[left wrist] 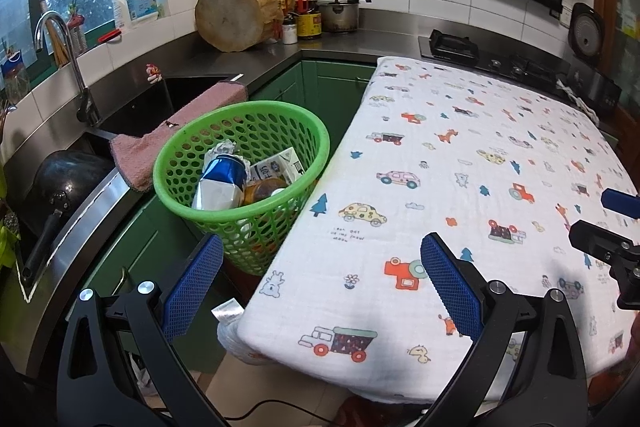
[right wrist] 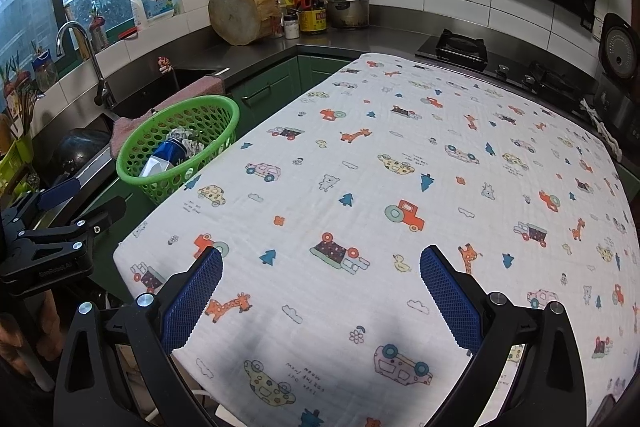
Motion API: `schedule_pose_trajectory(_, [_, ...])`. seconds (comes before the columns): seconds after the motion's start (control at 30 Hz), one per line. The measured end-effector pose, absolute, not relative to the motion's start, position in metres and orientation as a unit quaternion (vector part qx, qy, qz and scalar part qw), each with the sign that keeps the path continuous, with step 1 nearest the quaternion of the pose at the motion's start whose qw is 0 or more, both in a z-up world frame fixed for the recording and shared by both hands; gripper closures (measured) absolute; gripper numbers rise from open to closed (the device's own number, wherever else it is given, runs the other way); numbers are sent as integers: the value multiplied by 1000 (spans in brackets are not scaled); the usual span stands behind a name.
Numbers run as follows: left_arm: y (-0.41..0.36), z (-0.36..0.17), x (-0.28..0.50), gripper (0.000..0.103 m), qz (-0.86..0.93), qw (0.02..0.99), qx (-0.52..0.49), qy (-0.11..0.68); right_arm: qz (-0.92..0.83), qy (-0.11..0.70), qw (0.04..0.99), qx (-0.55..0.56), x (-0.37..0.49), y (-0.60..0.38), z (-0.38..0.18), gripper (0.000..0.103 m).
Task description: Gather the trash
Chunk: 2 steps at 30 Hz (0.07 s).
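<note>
— Two hand-held grippers, both empty, and I see no loose trash on the white cloth with printed cartoon cars and giraffes (right wrist: 400, 155) that covers the bench. Where has it all gone?

— Into the green perforated plastic basket (left wrist: 256, 115) just beside the bench's left edge, by the sink. A crushed blue and white drink can (left wrist: 222, 183), a white printed carton (left wrist: 276, 167), some crumpled foil or paper (left wrist: 225, 147) and a brownish item I can't identify all lie inside.

— So what is the step in hand?

— By my judgement, a last check (the collecting looks close to done). Sweep both wrist views slowly across the cloth, corners included, and glance under the near edge, where something pale and a silvery scrap (left wrist: 227, 310) show below the cloth. Whether those are trash I cannot tell.

— And the jaws?

— Wide apart on both. The left hand-held gripper (left wrist: 322, 283) hovers over the bench's near left corner, touching nothing. The right hand-held gripper (right wrist: 320, 291) hangs above the cloth, its blue pads clear of the fabric.
</note>
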<state>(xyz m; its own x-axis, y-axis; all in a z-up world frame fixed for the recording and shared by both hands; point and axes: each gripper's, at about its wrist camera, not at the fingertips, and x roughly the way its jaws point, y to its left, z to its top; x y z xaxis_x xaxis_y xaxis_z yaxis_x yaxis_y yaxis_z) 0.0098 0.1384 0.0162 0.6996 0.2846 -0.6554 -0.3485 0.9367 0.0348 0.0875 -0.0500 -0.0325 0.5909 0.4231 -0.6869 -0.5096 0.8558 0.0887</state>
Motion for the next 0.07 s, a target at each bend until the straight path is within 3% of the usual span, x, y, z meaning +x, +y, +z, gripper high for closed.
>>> schedule_pose_trajectory(0.07, [136, 16, 11, 5, 171, 921, -45, 348, 261, 369, 890, -59, 87, -51, -33, 7])
